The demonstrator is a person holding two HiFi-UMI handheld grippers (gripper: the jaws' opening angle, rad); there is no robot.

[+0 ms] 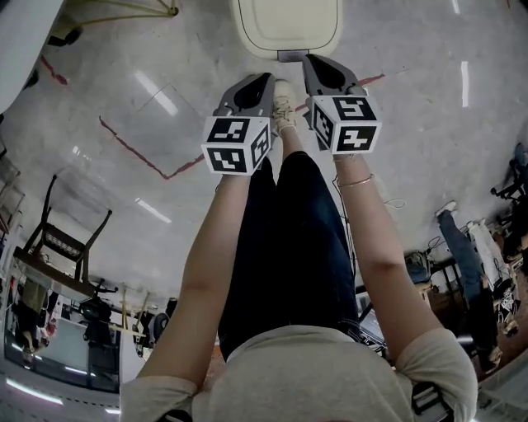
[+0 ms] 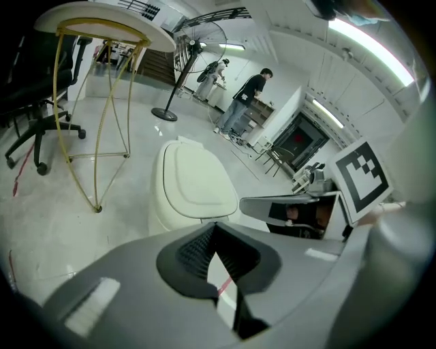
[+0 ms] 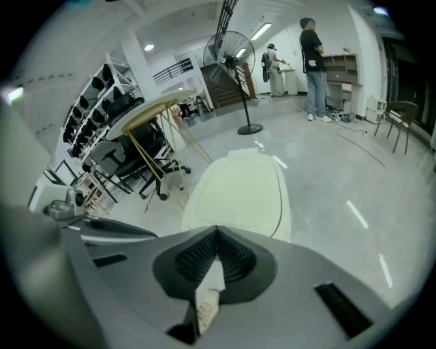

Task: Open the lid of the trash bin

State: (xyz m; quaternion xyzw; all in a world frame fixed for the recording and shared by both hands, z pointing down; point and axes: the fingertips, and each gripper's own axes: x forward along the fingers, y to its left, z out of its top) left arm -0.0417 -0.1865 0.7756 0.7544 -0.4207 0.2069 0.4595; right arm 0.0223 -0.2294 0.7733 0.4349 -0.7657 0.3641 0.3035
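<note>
Left gripper (image 2: 214, 228): jaws closed tip to tip, nothing between the ribbed pads (image 2: 194, 249); only floor and a strip of red tape (image 2: 223, 286) show through the gap behind the tips. Right gripper (image 3: 216, 232): jaws likewise pressed together and empty; a pale shoe (image 3: 206, 307) shows through the gap below.

Head view: both grippers held side by side, near each other, noses toward 12 o'clock. The shoe sits between them.

Trash bin (image 1: 289, 25) at 12 o'clock, just beyond the right gripper's nose. Cream body, rounded-rectangle lid (image 2: 197, 180) lying flat and closed, smooth with a shallow raised border. A small grey pedal (image 1: 289, 55) sits at its near edge.

Markings: black-and-white square patterns on each gripper's cube (image 1: 237, 144).

Round table (image 2: 102, 24) on yellow wire legs at 10 o'clock of the bin in the left gripper view.
</note>
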